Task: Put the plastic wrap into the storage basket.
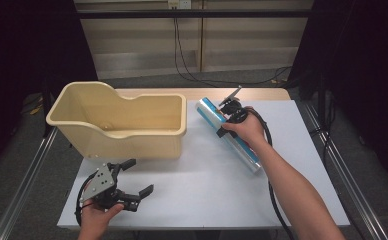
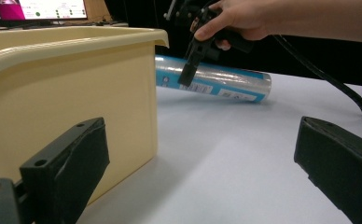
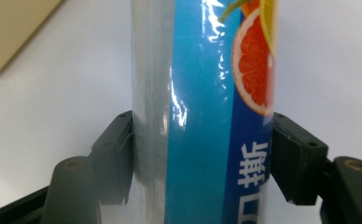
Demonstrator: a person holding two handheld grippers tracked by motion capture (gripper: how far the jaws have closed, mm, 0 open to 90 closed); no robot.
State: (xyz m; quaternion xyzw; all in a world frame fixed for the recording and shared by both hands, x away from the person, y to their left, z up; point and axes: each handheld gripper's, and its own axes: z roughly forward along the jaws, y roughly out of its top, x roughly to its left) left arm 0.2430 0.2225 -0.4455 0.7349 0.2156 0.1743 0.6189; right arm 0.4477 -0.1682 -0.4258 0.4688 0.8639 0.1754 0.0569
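A long roll [image 1: 244, 150] in a blue and silver wrapper with a grapefruit picture lies slantwise at the right of the white table top. My right gripper [image 1: 224, 125] comes down on it from above, about a third of the way from its far end. In the right gripper view its two black pads [image 3: 118, 154] press on either side of the roll [image 3: 202, 93], so the gripper [image 3: 202, 158] is shut on it. My left gripper [image 1: 141, 176] is held near the front left edge, its jaws wide open with nothing between them. The left gripper view looks past those jaws at the roll [image 2: 235, 81].
A large cream plastic tub [image 1: 117, 131] stands at the back left of the table, close to the left gripper, its side wall [image 2: 67, 93] right beside the left jaw. White table surface [image 1: 207, 190] lies between tub and roll. Cables run along the floor behind.
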